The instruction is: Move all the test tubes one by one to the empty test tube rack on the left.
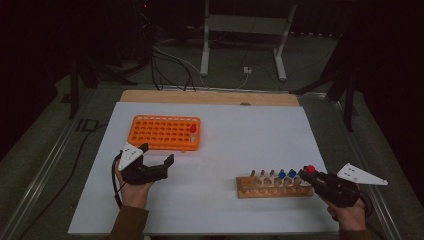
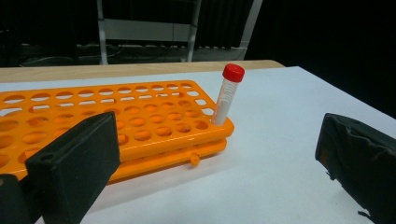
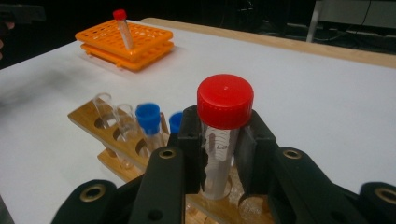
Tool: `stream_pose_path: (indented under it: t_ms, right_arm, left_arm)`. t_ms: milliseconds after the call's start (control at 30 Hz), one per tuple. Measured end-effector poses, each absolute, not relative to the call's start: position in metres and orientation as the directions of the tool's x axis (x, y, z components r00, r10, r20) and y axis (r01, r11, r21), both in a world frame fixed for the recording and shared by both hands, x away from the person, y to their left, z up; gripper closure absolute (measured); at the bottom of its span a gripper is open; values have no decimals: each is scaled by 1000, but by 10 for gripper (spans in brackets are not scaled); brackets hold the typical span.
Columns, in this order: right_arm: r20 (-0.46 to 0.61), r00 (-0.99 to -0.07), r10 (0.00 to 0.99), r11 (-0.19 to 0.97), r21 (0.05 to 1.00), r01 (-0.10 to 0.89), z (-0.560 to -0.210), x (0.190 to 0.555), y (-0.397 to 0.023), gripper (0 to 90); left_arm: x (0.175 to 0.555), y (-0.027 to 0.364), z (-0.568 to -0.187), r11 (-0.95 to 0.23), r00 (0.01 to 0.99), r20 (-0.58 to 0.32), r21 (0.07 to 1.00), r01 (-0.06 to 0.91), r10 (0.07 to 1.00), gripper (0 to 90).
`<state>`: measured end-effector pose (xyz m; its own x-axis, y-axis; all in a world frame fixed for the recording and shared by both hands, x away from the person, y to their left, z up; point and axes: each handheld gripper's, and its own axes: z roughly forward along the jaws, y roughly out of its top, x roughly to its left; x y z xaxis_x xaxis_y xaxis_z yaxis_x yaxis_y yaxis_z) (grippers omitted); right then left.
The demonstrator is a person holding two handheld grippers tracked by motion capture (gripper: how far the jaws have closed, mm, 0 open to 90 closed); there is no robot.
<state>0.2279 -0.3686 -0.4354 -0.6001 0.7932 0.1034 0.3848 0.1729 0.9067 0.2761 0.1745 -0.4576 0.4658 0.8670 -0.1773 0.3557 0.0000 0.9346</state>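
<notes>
A wooden tube rack (image 1: 272,186) lies at the front right of the white sheet (image 1: 240,130). It holds clear uncapped tubes (image 3: 105,109) and two blue-capped tubes (image 3: 148,119). My right gripper (image 3: 220,140) is shut on a red-capped tube (image 3: 224,102) that stands upright at the rack's right end (image 1: 310,169), its base in a hole. At the left, an orange rack (image 1: 165,132) carries one red-capped tube (image 2: 226,95) near its right edge. My left gripper (image 1: 157,154) is open just in front of that orange rack (image 2: 116,116), with nothing between its jaws.
The wooden table edge (image 1: 210,96) runs behind the sheet. Beyond it stand a metal frame (image 1: 245,30) and loose cables (image 1: 170,65) on the floor. Metal rails (image 1: 45,165) border the table on the left.
</notes>
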Motion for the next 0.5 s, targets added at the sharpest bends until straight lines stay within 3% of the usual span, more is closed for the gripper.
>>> stream_pose_path:
  t_ms: [500]
  right_arm:
    - [87,-622,778,162,929,333,-398,233,-371,738]
  left_arm:
    - [276,170,-457,-24,484,-163,934,357,860,9]
